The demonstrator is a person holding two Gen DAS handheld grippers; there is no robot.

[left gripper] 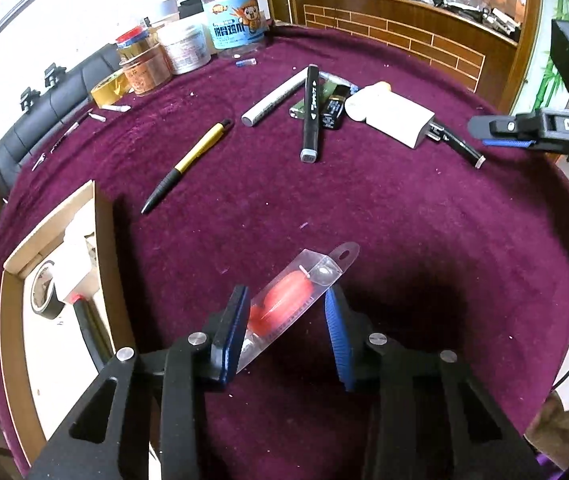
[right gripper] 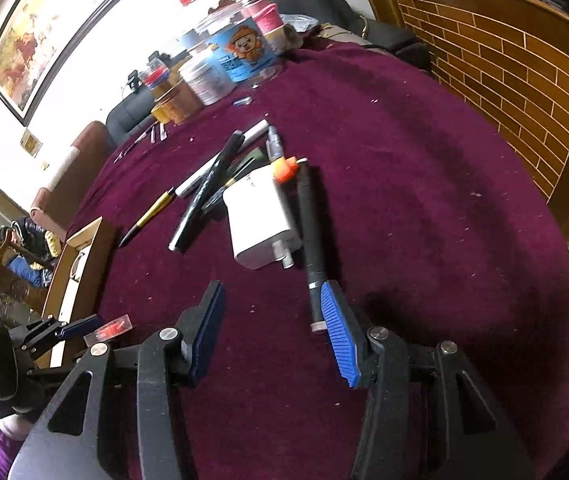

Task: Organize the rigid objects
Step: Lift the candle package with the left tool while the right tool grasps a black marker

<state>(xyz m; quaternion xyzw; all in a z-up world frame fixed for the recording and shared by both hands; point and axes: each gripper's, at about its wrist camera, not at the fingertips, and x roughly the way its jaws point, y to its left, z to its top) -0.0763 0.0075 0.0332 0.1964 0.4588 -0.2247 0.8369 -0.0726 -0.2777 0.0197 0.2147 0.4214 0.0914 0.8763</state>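
My left gripper (left gripper: pixel 284 294) is shut on a clear plastic packet (left gripper: pixel 316 276) with a red piece inside, which lies slantwise between the blue pads over the maroon cloth. The right wrist view shows that gripper (right gripper: pixel 72 330) at the lower left, with the packet (right gripper: pixel 112 328) sticking out of it. My right gripper (right gripper: pixel 271 286) is open. The near end of a black pen (right gripper: pixel 310 240) lies between its jaws, close against the right pad (right gripper: pixel 338 324), and the left pad is well clear of it. A white charger (right gripper: pixel 260 216) lies just left of the pen.
An open cardboard box (left gripper: pixel 96 216) at the left table edge holds a tape roll (left gripper: pixel 44 292) and a white item. A yellow-black pen (left gripper: pixel 192 160), a black marker (left gripper: pixel 311 116) and a white marker (left gripper: pixel 276 98) lie mid-table. Jars (left gripper: pixel 236 20) stand at the back.
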